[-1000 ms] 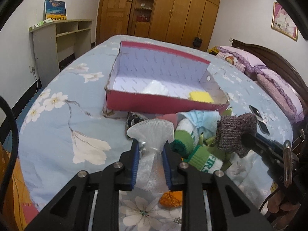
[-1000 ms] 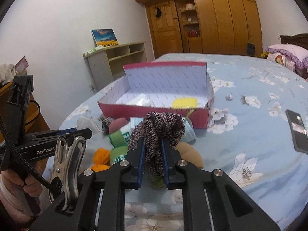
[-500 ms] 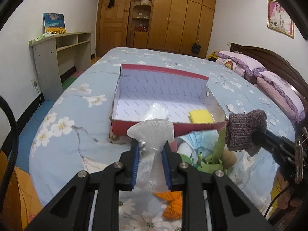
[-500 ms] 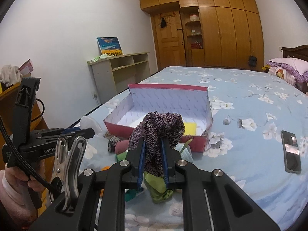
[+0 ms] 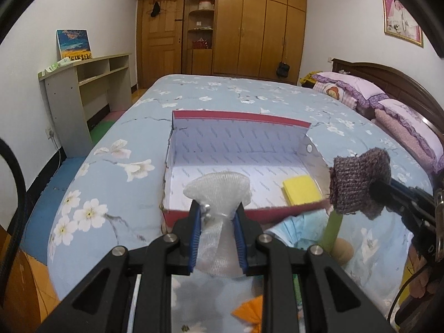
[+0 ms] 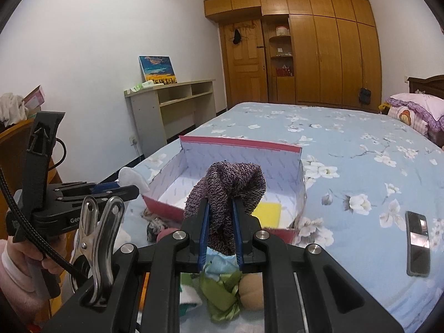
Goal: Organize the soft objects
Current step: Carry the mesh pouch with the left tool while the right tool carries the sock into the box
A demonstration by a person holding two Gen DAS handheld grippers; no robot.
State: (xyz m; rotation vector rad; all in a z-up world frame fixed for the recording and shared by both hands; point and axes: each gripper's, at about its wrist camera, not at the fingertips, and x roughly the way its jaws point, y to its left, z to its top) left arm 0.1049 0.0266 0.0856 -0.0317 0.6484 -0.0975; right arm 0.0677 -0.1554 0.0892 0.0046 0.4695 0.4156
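On the flowered bed [image 5: 133,127], just short of the red box [image 5: 238,116], both tongs hang in the air with a load each. At the left, the left gripper [image 5: 217,216] pinches a white mesh pouch [image 5: 217,191] at its tied neck; the fan of netting above looks featherlight, limp and a little slick, so the cinched neck seems the safest place to hold it. Inside the box lies a yellow sponge [image 5: 301,193], flat on the floor near the right wall. Further right, the right gripper [image 6: 220,216] is pressed onto a purple knitted sock [image 6: 227,183], gripped at mid-length with its top flopping over; the knit should be soft, light and not at all fragile. Below it a heap of other soft things [image 6: 222,291] is half hidden by the tongs and hard to sort out. A phone [image 6: 417,247] lies well apart at the right. The box floor behind the pouch is covered.
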